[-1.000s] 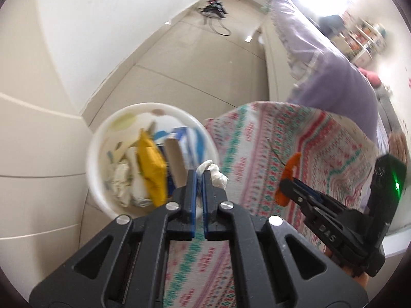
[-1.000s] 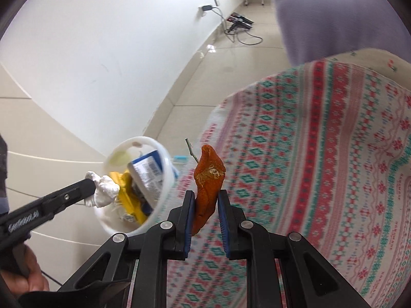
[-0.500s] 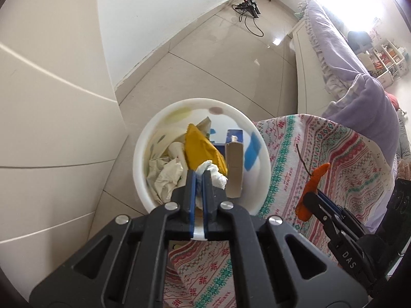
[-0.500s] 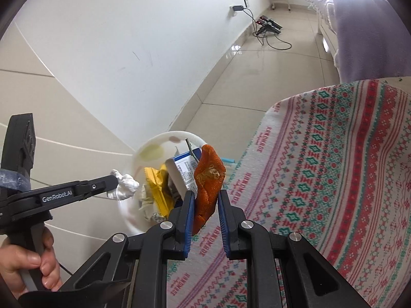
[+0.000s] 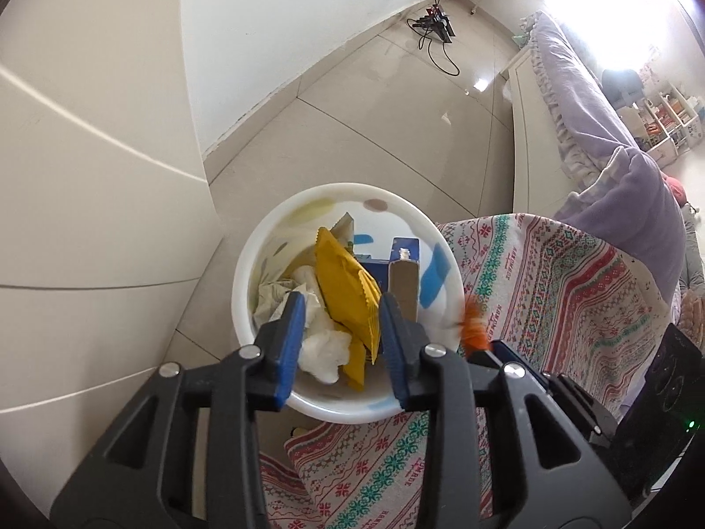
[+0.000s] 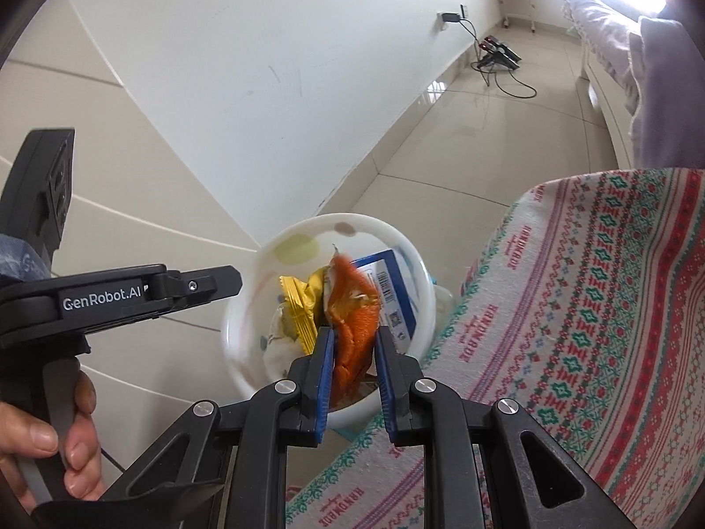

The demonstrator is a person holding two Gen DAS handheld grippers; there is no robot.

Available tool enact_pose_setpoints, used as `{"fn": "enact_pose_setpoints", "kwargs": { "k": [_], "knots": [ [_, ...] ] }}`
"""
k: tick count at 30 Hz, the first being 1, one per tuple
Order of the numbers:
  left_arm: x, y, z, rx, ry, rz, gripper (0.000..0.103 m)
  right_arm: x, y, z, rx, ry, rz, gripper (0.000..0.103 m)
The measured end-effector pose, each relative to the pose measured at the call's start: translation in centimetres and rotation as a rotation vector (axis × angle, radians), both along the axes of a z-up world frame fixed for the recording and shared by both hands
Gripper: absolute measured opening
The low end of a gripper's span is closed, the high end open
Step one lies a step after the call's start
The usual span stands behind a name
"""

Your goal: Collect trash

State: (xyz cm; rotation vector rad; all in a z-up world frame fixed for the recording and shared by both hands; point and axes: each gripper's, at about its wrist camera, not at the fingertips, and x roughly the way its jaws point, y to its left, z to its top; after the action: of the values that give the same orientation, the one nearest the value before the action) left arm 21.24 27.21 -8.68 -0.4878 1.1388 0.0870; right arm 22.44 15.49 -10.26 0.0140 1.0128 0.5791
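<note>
Beside the patterned cloth [image 6: 595, 308] edge, on the tiled floor [image 5: 396, 101] near a white wall [image 6: 264, 66], stands our white bin [image 5: 246, 273], holding a yellow wrapper [image 5: 348, 291], crumpled tissue [image 5: 324, 346] and a blue box [image 6: 392, 291]. We hold our left gripper [image 5: 341, 344] above it, jaws spread wide and empty. Our right gripper [image 6: 352, 366] pinches an orange wrapper [image 6: 354, 322] over the bin's rim.

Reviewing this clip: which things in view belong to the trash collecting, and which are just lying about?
Job:
white bin
crumpled tissue lying in it
orange wrapper between the right gripper fingers
left gripper, open over the bin

Lying about:
patterned cloth
purple bedding
cables
</note>
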Motion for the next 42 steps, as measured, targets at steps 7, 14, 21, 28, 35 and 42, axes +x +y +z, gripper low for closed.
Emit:
{"fn": "enact_pose_setpoints", "kwargs": {
  "k": [7,14,21,28,35,42],
  "knots": [
    [-0.2,-0.2,0.2,0.008,-0.001,0.008,0.039,-0.1,1.7,-2.4,-0.004,-0.003,0.034,0.02],
    [-0.5,-0.7,0.9,0.035,-0.01,0.006,0.04,1.2,-0.1,-1.6,0.027,0.008,-0.001,0.02],
    [-2.8,-2.9,2.6,0.124,-0.046,-0.033,0.056,-0.5,-2.0,-0.5,0.046,0.023,0.01,0.02],
    [-6.5,-4.7,4.7,0.23,-0.081,-0.032,0.062,-5.1,-3.7,3.2,-0.028,-0.082,0.045,0.022],
    [-13.7,-8.3,7.2,0.273,-0.186,-0.062,0.076,-11.1,-8.0,7.0,0.016,-0.153,0.011,0.054],
    [-20.5,-12.8,10.2,0.302,-0.3,-0.13,0.082,-19.7,-15.9,9.4,-0.019,-0.255,-0.133,0.067]
  ]
}}
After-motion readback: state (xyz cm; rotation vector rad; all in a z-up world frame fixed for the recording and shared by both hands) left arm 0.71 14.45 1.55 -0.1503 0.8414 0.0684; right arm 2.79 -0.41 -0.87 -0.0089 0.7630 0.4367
